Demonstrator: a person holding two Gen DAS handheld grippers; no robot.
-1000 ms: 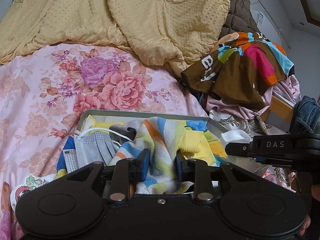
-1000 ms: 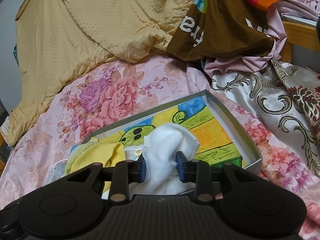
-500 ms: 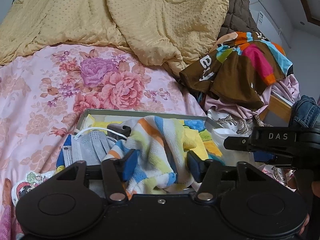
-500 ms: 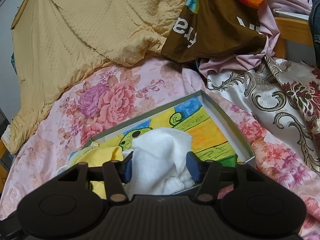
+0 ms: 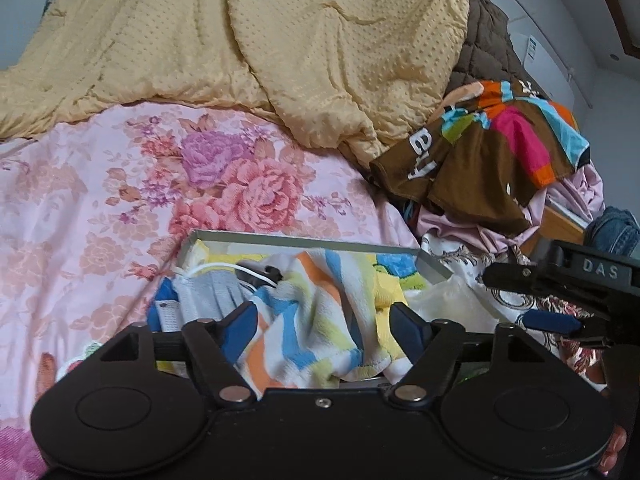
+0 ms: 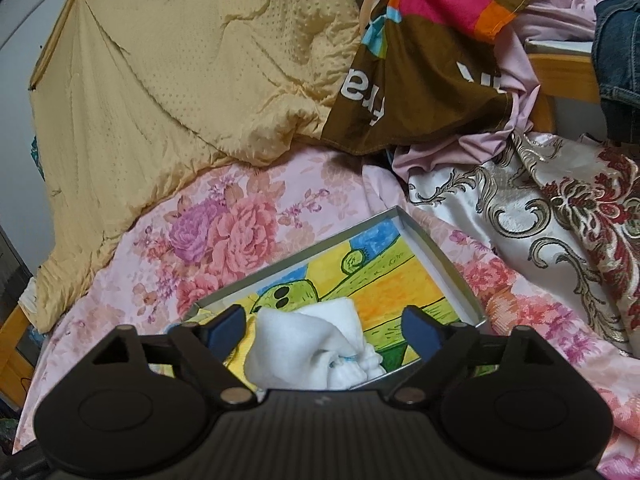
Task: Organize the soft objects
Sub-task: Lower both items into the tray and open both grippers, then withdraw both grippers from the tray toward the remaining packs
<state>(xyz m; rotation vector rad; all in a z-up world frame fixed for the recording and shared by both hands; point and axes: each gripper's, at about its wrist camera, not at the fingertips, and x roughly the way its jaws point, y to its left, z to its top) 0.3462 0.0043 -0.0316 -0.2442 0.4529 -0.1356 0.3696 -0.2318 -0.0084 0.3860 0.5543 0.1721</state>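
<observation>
A shallow grey box [image 5: 304,241] lies on the pink floral sheet. In it a striped towel [image 5: 316,312] is heaped beside a grey face mask [image 5: 208,296] and a yellow cloth [image 5: 386,300]. My left gripper [image 5: 324,326] hangs just above the towel. Its jaws are opening, and the towel lies loose between the blue pads [image 5: 240,328]. In the right wrist view the box [image 6: 440,258] shows a cartoon drawing on its floor. A bunched white cloth [image 6: 320,344] rests there between the opening jaws of my right gripper [image 6: 324,328], clear of both pads.
A yellow quilt [image 5: 280,40] is piled behind the box. A brown multicoloured garment [image 6: 420,80], pink fabric and a gold-and-red damask cloth [image 6: 560,220] crowd the right side. A wooden bed rail [image 6: 560,76] and blue jeans [image 6: 618,52] sit at the far right.
Both grippers went from shut on their cloths to wide apart, letting the striped towel and the white cloth settle in the box. Both have drawn back and up slightly.
</observation>
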